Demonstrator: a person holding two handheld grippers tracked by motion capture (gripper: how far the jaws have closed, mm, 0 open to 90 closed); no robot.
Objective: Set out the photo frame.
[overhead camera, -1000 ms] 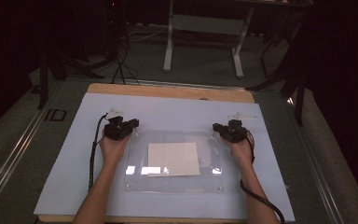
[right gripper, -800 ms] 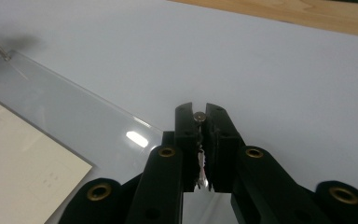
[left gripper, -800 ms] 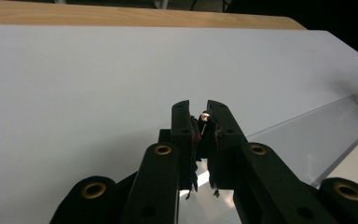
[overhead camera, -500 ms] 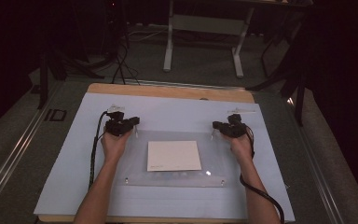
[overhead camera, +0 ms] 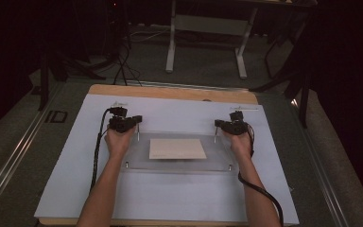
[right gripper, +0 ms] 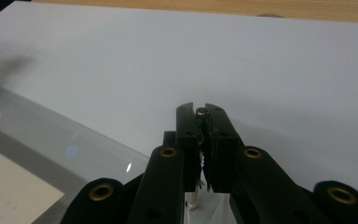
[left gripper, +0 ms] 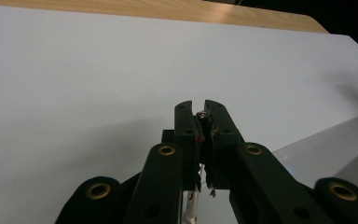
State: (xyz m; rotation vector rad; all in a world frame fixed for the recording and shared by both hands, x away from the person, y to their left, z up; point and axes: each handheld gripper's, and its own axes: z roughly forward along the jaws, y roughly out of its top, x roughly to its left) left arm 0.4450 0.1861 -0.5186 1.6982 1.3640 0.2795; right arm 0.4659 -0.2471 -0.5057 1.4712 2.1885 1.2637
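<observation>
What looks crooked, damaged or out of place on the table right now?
Nothing stands out. The clear plate lies square on the white sheet, paper centred under it, and each gripper grips a far corner pin.

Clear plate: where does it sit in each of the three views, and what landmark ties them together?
High view: the clear plate lies mid-table, just below the picture's centre.
Left gripper view: right edge, right of jaws shut on a metal pin.
Right gripper view: lower left, left of the jaws.
Shared landmark: the wooden table edge along the far side.
</observation>
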